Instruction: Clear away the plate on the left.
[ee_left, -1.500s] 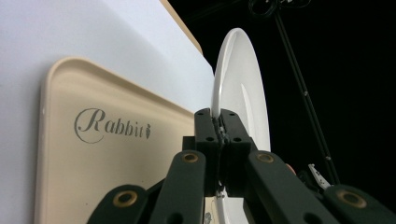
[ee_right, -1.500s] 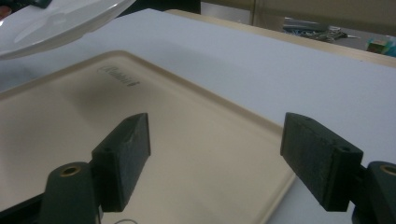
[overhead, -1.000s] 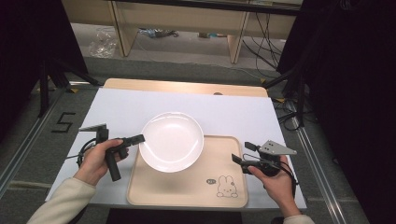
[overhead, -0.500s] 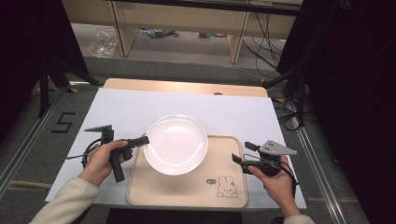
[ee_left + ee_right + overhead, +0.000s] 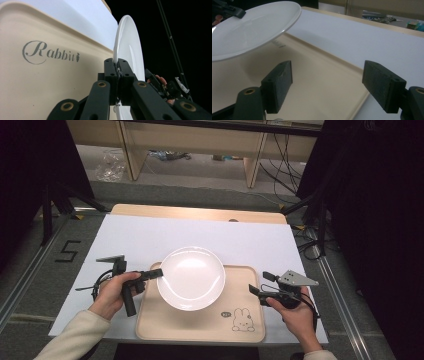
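Shifting: the white plate point(image 5: 191, 277) now sits further toward 3 o'clock than a second ago, carried across the tabletop point(image 5: 150, 235) and out over the tray point(image 5: 200, 330).
Plate position: raised and tilted above the tray's 10 o'clock corner, part of it hanging past the tray's 12 o'clock edge over the white sheet; in the right gripper view its rim is clearly off the tray floor.
Left gripper point(image 5: 156, 273): jaws closed tight on the plate's rim at 9 o'clock; the left gripper view shows the thin white edge point(image 5: 126, 45) pinched between the two pads.
Right gripper point(image 5: 260, 284): jaws spread wide, gripping nothing, resting at the tray's 3 o'clock edge, in the same place as before.
Tray: beige, printed with a rabbit at its 5 o'clock corner and the word "Rabbit" near the plate.
Meaning: the carry looks mostly done; judging by the plate's place, what remains is centring it over the tray and lowering it flat.
Risk: a one-sided rim pinch may let the plate swing or slip.
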{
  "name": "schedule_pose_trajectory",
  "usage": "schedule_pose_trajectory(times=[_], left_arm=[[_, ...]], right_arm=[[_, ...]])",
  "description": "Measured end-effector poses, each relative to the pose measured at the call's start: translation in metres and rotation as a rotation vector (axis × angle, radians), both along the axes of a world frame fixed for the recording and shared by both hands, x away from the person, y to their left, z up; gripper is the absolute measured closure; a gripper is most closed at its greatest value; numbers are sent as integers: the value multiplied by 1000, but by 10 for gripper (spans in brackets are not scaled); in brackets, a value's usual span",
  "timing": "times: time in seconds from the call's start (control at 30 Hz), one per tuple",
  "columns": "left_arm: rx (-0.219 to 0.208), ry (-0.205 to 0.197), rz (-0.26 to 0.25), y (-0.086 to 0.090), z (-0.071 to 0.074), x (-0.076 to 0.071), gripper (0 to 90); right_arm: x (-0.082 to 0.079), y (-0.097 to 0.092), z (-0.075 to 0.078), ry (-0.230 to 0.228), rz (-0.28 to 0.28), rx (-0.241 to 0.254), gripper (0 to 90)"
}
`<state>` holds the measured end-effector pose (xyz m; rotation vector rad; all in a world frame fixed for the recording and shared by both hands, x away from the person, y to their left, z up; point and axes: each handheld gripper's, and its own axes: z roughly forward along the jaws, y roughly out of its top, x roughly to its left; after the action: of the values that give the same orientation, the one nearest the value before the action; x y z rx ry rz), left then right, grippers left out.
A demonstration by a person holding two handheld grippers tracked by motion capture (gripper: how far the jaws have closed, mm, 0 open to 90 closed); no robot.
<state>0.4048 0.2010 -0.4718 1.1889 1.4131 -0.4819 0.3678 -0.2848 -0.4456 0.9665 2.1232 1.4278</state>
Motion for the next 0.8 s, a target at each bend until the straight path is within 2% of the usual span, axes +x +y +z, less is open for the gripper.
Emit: schedule_pose_trajectory(times=[0.03,0.1,0.2,0.27,0.5,0.53,0.67,0.73,0.8], left_arm=[[5,3,-1,-2,-1,0,871],[9,25,0,-4,-1,0,871],[9,29,-6,-7,-2,0,871],[21,33,-8,-8,-3,1,871],[28,39,-16,-14,-6,2,871],[30,41,-20,-15,-6,2,871],[34,47,-24,-17,-7,3,871],[38,52,-26,-19,-8,3,871],[44,50,-26,-19,-9,3,871]], right_arm=[[0,0,0,14,0,4,252],[0,0,0,15,0,5,251],[0,1,-1,8,5,16,252],[0,-1,0,-10,-4,-7,252],[-1,-3,2,-2,-15,-23,252],[0,-1,0,-14,-10,4,252],[1,-1,-1,-20,-3,11,252],[-1,-2,1,2,-11,-3,252],[-2,-1,1,5,-13,-3,252]])
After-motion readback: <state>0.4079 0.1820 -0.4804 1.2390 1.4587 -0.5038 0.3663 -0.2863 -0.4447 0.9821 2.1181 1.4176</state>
